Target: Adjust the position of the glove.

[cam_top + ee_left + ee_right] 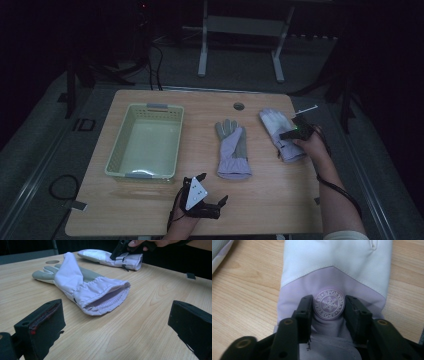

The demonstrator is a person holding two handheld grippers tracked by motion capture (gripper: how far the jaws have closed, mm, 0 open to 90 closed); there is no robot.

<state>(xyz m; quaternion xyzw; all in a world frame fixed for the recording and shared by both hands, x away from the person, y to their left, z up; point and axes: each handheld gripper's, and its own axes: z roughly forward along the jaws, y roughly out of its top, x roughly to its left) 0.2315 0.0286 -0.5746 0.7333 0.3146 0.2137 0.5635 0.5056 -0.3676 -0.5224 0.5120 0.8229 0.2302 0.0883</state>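
My right gripper (329, 305) has its jaws pinching the glove (281, 134) at the tabletop's right edge, cuff toward me, while the left gripper (120, 325) waits with jaws apart.

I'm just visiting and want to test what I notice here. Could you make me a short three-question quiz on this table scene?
1. True or false: the right hand-held gripper has its jaws on either side of the snowflake badge on the right glove.
2. Which thing lies between the basket and that glove? A) a mug B) the middle glove C) a towel
3. How do the jaws of the left hand-held gripper stand, and is anything between them?

Key
1. True; the fabric bunches between them.
2. B
3. Wide apart, over bare table; nothing between them.
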